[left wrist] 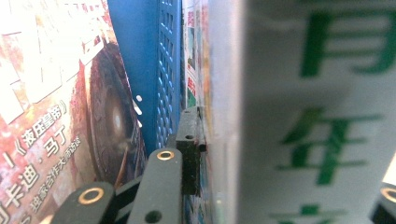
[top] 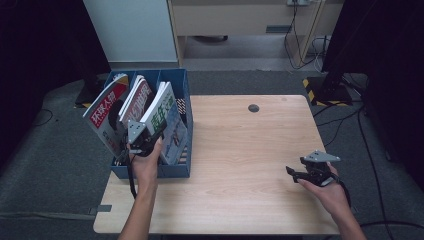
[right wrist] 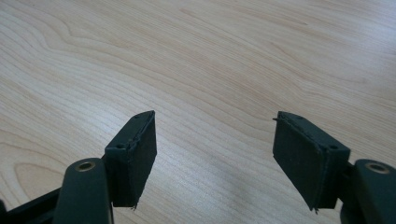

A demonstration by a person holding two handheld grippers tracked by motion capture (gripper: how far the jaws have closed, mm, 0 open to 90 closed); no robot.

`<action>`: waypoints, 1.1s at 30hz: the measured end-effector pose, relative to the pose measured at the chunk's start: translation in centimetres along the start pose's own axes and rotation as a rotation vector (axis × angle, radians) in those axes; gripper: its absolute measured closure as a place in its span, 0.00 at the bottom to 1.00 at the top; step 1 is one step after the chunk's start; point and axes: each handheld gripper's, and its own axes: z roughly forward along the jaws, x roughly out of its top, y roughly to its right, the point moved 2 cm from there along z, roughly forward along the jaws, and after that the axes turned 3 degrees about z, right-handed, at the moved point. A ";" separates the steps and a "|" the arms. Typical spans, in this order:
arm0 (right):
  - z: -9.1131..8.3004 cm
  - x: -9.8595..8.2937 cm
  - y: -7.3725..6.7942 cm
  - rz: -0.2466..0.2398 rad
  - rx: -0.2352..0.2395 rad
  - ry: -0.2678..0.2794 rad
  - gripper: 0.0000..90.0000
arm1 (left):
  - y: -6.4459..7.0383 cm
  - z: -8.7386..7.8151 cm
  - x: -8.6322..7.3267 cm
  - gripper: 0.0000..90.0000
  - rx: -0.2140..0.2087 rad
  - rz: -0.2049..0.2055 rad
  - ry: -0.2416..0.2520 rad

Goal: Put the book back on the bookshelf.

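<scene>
A blue file rack (top: 183, 82) stands on the left end of the wooden table (top: 240, 150) and holds three leaning magazines. My left gripper (top: 142, 136) is shut on the rightmost one, a white magazine with green characters (top: 163, 106). In the left gripper view the white magazine (left wrist: 303, 116) sits between the jaws of my left gripper (left wrist: 287, 161). One black finger (left wrist: 189, 140) presses its left face. A red-covered magazine (left wrist: 56, 93) leans on the other side of a blue divider (left wrist: 156, 70). My right gripper (top: 296, 172) hovers low over the right side of the table, open, with nothing between its jaws (right wrist: 215, 140).
The red magazine (top: 102, 117) and a middle magazine (top: 137, 97) lean left in the rack. A dark round grommet (top: 253, 108) sits near the table's far edge. Bare wood (right wrist: 210, 56) lies under the right gripper. Cables and black stands are on the floor to the right.
</scene>
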 end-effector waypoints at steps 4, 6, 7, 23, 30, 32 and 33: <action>0.0 0.0 0.0 0.000 0.002 0.000 0.34 | 0.0 0.1 0.0 0.77 0.000 -0.001 0.000; 0.0 0.0 -0.1 0.001 0.005 -0.003 0.34 | 0.0 0.1 0.1 0.77 0.001 -0.003 0.001; 0.0 0.0 -0.1 0.004 0.006 -0.006 0.34 | 0.0 0.1 0.1 0.76 0.002 -0.005 0.002; 0.0 0.0 0.0 0.006 0.012 -0.007 0.34 | 0.0 0.2 0.5 0.82 0.010 -0.043 0.024; 0.0 0.0 0.0 0.010 0.008 -0.005 0.34 | 0.5 0.5 1.0 0.82 0.012 -0.019 0.029; -0.1 0.0 0.0 0.011 0.009 -0.004 0.34 | 0.5 0.7 1.2 0.82 0.017 -0.012 0.031; -0.1 0.0 0.1 0.008 0.008 -0.003 0.34 | 0.5 0.7 1.2 0.82 0.018 -0.014 0.033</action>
